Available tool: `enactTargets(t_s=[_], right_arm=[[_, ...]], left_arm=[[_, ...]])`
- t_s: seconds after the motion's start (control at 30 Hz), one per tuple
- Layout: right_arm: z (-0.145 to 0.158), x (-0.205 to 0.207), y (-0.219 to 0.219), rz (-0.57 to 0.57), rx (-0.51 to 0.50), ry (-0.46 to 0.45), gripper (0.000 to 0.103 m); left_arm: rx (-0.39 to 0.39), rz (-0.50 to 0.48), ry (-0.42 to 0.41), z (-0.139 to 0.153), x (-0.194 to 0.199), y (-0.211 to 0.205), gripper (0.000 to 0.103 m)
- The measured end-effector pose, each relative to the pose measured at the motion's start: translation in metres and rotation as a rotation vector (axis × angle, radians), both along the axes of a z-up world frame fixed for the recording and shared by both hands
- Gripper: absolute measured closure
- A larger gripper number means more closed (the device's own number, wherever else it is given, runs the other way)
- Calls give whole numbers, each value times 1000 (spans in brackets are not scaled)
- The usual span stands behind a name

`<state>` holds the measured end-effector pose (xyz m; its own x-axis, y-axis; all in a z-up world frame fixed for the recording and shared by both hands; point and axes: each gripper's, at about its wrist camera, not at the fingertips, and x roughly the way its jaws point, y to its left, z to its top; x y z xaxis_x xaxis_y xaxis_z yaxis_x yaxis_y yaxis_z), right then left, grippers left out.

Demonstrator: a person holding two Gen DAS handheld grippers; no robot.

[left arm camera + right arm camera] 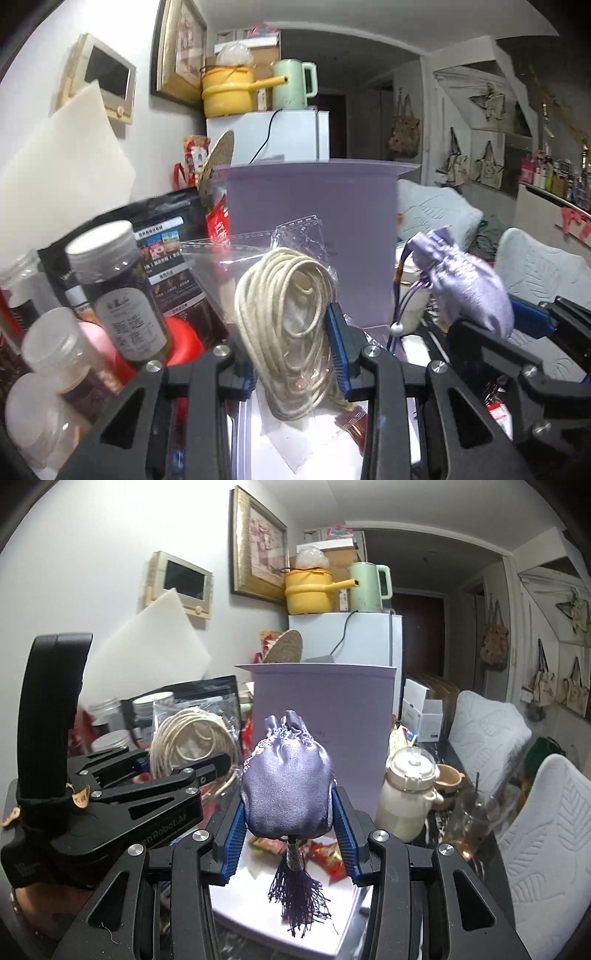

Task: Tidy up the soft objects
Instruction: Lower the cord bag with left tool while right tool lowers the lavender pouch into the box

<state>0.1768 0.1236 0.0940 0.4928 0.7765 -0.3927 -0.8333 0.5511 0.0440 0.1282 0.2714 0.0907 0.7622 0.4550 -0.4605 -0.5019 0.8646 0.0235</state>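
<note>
Left gripper [295,347] pinches a coil of cream cord in a clear plastic bag [288,325]. Right gripper [291,812] clamps a lilac satin drawstring pouch [286,779], tassel hanging. Tall lilac plastic bin [325,716] at 12 o'clock on a cluttered table; white fridge [365,638] behind it.
</note>
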Motion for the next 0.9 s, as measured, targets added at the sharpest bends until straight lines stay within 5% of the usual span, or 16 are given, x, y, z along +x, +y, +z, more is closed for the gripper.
enactTargets(t_s=[0.9], right_arm=[[-75, 76, 52, -24, -155, 101, 60]], left_arm=[[-61, 52, 319, -123, 93, 66, 71]])
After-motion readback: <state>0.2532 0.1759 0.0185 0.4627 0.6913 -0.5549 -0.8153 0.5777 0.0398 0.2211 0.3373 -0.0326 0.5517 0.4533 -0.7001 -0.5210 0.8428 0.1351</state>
